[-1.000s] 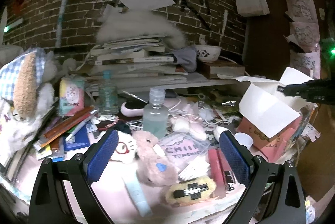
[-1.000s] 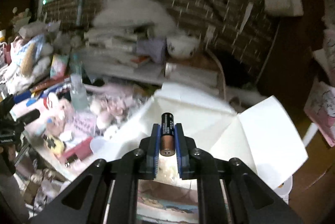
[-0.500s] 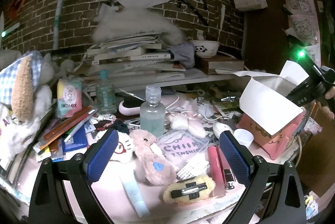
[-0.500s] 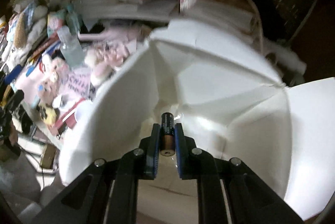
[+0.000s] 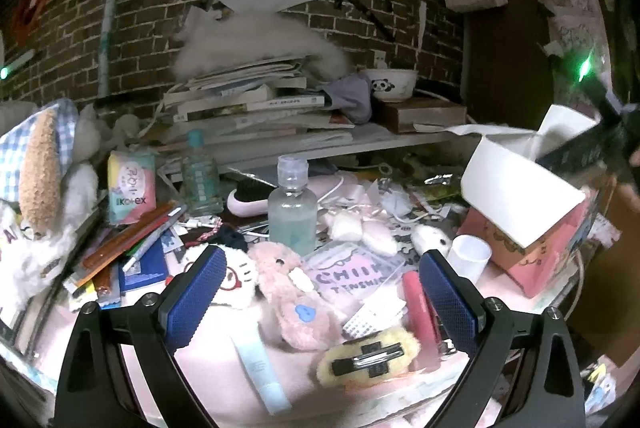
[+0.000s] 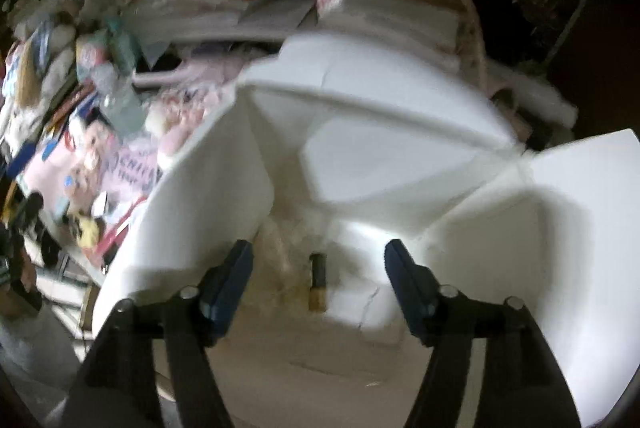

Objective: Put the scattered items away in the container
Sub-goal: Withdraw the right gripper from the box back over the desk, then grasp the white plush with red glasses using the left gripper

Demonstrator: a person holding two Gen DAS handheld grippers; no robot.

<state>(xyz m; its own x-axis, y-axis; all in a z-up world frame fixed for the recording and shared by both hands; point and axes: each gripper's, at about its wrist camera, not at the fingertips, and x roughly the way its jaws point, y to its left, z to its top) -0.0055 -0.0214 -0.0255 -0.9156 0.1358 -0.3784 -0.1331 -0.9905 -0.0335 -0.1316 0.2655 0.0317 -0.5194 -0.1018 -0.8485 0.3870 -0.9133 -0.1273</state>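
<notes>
- Right gripper [image 6: 318, 260] pointed down into the open white-lined box [image 6: 384, 148]; jaws opening, blue pads well apart.
- Battery [image 6: 318, 282] between the pads but touching neither, upright in line with the fingers, dark upper part and copper-coloured lower end; whether resting on the box floor or in mid-air impossible to tell through the blur.
- Box interior soft and smeared in the right wrist view; something pale and crumpled behind the battery, not identifiable.
- From the left wrist view, same box [image 5: 520, 188] at the right end of the desk, pink printed outside, white flaps raised; inside hidden by the near flap.
- Above that box, only a dark blurred bar with a green light: right gripper's body, cut off at the frame edge, fingers hidden.
- Left gripper [image 5: 320, 292] empty, jaws wide, held above the cluttered desk [image 5: 208, 360].
- Between and below its pads: pink plush toy [image 5: 288, 292], yellow fuzzy hair clip [image 5: 368, 356], pale blue tube [image 5: 260, 368], pink stapler-like item [image 5: 418, 308] partly behind the right pad.
- Further back: clear bottle [image 5: 290, 208], small white cup [image 5: 468, 256] just beside the box, zip pouch [image 5: 352, 272] with partly covered lettering.
- Left edge: white plush in blue check cloth [image 5: 44, 164], cut off by the frame.
- Stack of books [image 5: 248, 104] under white fluff, panda bowl [image 5: 390, 84] on a brown book.
</notes>
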